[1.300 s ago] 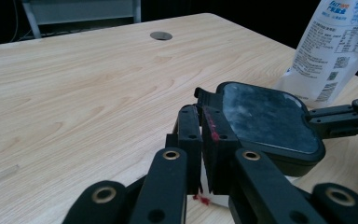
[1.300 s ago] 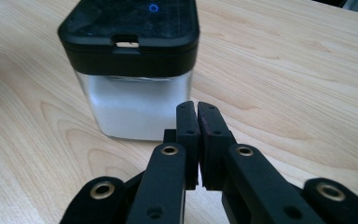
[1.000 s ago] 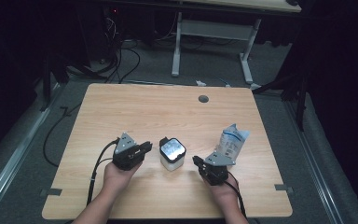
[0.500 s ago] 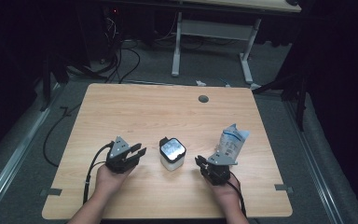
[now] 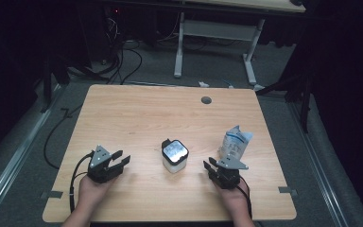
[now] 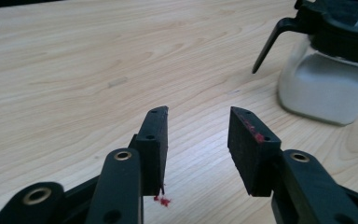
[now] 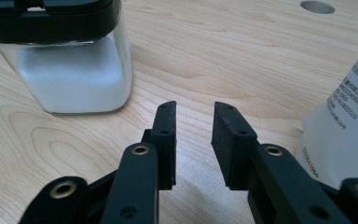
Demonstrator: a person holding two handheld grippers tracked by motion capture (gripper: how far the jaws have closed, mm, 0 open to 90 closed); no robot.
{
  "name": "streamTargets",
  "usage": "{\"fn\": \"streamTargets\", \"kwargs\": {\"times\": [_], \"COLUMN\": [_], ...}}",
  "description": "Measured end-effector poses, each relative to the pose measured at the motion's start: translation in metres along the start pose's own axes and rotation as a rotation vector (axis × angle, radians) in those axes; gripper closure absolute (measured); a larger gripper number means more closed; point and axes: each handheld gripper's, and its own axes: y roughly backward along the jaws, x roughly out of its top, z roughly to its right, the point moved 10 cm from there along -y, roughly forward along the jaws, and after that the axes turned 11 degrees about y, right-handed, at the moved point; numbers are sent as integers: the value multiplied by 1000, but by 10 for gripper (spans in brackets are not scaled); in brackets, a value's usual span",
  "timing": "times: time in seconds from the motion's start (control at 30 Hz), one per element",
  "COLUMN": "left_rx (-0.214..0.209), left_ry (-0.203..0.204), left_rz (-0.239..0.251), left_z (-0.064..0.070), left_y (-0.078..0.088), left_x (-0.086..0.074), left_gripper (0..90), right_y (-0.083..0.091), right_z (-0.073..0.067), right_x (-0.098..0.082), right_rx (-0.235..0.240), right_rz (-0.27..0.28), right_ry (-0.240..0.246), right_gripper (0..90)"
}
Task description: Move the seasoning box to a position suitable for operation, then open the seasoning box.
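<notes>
I have the left gripper (image 5: 121, 161) low over the near left part of the wooden table (image 5: 137, 113), its jaws parted with a moderate gap and nothing between them. In the left gripper view the pads (image 6: 154, 140) carry flecks of red residue, and bare wood shows through the gap.

The right gripper (image 5: 211, 166) sits near the front right, jaws set narrower but still apart, empty as well. A clear square jar (image 5: 175, 156) with a black lid stands between the two grippers, clear of both; it holds something white, perhaps sugar or salt, though I cannot tell which. A white plastic pouch (image 5: 235, 142) with printed text stands just beyond the right gripper, close beside its right jaw in the right gripper view. A round cable hole (image 5: 206, 100) sits near the far edge.
</notes>
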Motion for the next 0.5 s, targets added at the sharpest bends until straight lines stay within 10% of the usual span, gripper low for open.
{"fn": "streamTargets", "kwargs": {"times": [0.5], "left_rx": [45], "left_ry": [13], "left_rz": [-1], "left_z": [-15], "left_y": [-2], "left_x": [-4], "left_gripper": [559], "right_y": [-1], "right_z": [-2], "right_x": [-7], "right_rx": [-6], "right_rz": [-26], "right_ry": [36], "right_gripper": [591]}}
